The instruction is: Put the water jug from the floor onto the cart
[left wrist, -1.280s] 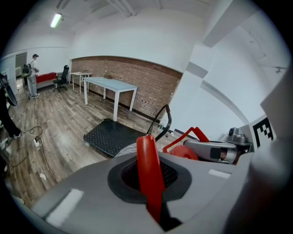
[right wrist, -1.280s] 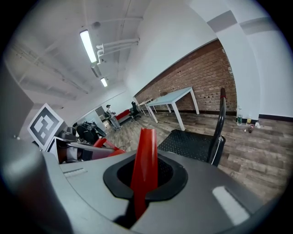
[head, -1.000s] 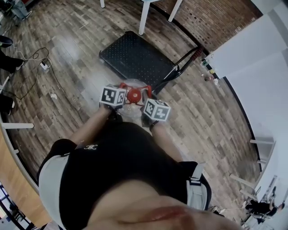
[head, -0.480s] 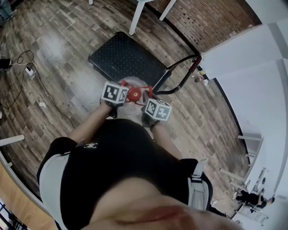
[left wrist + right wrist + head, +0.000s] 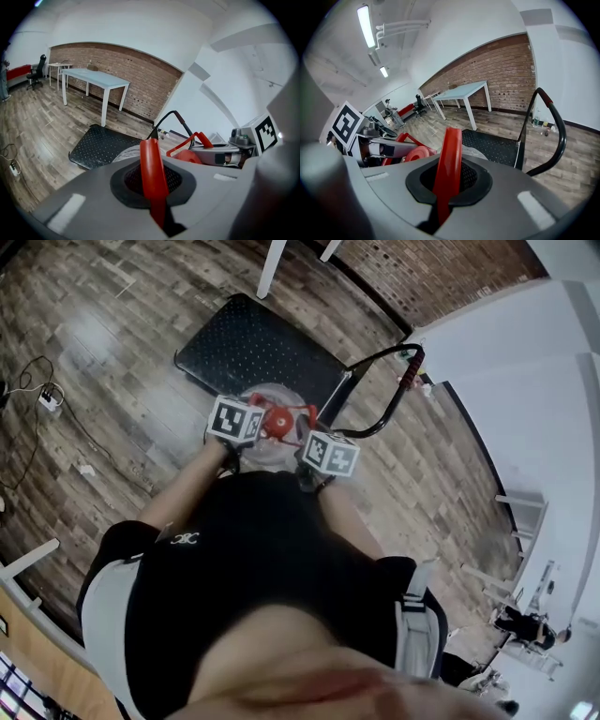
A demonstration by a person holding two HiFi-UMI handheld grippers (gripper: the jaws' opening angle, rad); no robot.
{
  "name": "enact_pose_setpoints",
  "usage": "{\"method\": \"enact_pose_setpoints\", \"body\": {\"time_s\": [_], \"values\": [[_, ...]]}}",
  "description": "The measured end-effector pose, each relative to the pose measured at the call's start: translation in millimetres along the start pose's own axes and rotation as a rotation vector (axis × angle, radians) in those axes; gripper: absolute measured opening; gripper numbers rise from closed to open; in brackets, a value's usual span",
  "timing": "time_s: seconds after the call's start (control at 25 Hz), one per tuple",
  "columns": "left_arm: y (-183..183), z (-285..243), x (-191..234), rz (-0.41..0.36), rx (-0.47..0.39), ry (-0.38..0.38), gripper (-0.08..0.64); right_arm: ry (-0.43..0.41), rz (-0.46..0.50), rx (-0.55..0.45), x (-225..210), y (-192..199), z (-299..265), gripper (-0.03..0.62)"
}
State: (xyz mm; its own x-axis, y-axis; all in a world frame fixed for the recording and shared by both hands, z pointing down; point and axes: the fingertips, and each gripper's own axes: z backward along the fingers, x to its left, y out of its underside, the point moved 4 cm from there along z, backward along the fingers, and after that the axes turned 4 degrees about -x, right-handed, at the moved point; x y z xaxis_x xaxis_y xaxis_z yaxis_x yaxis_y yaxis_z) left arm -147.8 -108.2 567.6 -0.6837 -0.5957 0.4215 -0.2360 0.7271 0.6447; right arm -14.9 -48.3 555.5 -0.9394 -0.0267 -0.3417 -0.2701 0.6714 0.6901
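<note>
The water jug (image 5: pixel 270 401) is a clear bottle with a red cap (image 5: pixel 278 425) and red handle straps. It hangs between both grippers, over the near edge of the black cart platform (image 5: pixel 246 345). My left gripper (image 5: pixel 247 424) is shut on one red handle strap (image 5: pixel 151 173). On the other side, my right gripper (image 5: pixel 315 448) is shut on the other red strap (image 5: pixel 448 168). The right gripper view shows the cap (image 5: pixel 419 153) to the left of its jaws. The cart's black push handle (image 5: pixel 398 381) with a red grip rises at the right.
A white table (image 5: pixel 96 79) stands beyond the cart, in front of a brick wall (image 5: pixel 506 70). A power strip with cables (image 5: pixel 42 399) lies on the wooden floor at the left. White walls and furniture legs lie to the right.
Both grippers have carried the jug forward toward the cart. It hung short of the platform before and now hangs over its near edge. Both grips are unchanged.
</note>
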Motion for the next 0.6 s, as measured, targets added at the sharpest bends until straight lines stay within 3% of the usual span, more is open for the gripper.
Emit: {"method": "enact_pose_setpoints", "body": {"time_s": [0.28,0.6], "values": [[-18.5,-35.2,22.2,0.025,0.054,-0.007,0.002,0.001,-0.028,0.056,-20.3,-12.9,-39.0,0.016],[-38.4,-85.8,50.4,0.029,0.191,-0.034,0.002,-0.017,-0.079,0.113,-51.2,-32.9,-89.3,0.017]]}}
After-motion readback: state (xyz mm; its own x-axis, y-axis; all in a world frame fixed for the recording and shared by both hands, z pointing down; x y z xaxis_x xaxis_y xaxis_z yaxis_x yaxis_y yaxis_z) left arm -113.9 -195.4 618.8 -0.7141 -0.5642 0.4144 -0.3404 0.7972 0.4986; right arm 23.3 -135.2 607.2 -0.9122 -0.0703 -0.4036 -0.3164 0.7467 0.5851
